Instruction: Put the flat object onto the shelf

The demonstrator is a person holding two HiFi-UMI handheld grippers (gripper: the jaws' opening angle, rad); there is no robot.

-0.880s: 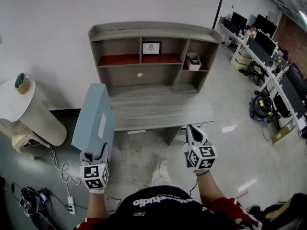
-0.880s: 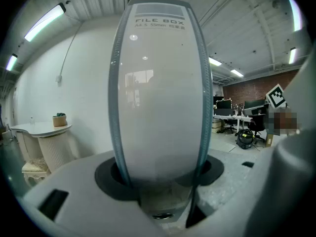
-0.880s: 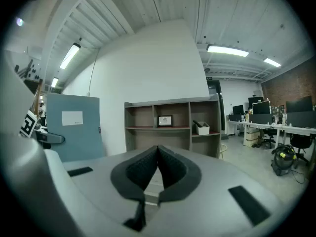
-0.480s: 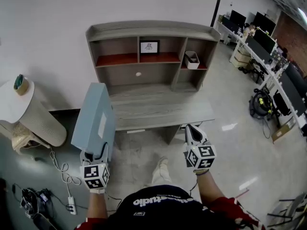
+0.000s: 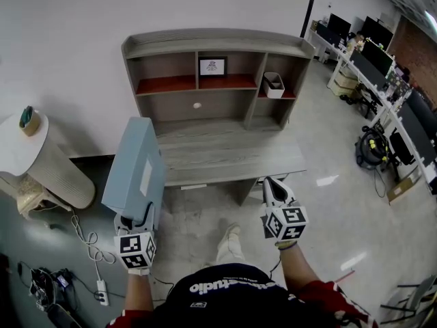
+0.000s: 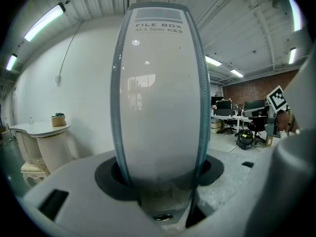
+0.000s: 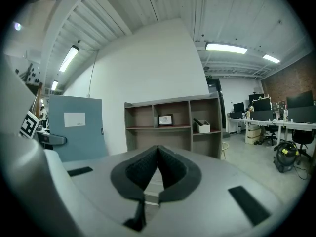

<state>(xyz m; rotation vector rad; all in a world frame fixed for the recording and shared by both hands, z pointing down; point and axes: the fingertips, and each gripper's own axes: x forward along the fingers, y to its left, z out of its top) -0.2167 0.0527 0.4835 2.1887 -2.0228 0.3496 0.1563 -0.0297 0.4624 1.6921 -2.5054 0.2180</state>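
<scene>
A flat blue-grey file box (image 5: 135, 164) stands upright in my left gripper (image 5: 136, 219), which is shut on its lower end, left of the desk. In the left gripper view the box's spine (image 6: 157, 90) fills the middle between the jaws. The grey wooden shelf unit (image 5: 217, 80) sits on a desk (image 5: 229, 157) against the white wall ahead. My right gripper (image 5: 272, 191) hovers near the desk's front edge, shut with nothing in it; its pads (image 7: 148, 169) meet in the right gripper view, where the box (image 7: 74, 127) appears at left.
A framed picture (image 5: 213, 66) and a small white bin (image 5: 274, 85) sit in the shelf compartments. A white round side table (image 5: 31, 157) with a small pot stands at left. Cables and a power strip (image 5: 101, 294) lie on the floor. Office desks and chairs fill the right.
The view has shifted very slightly; both grippers and the file box stay where they were.
</scene>
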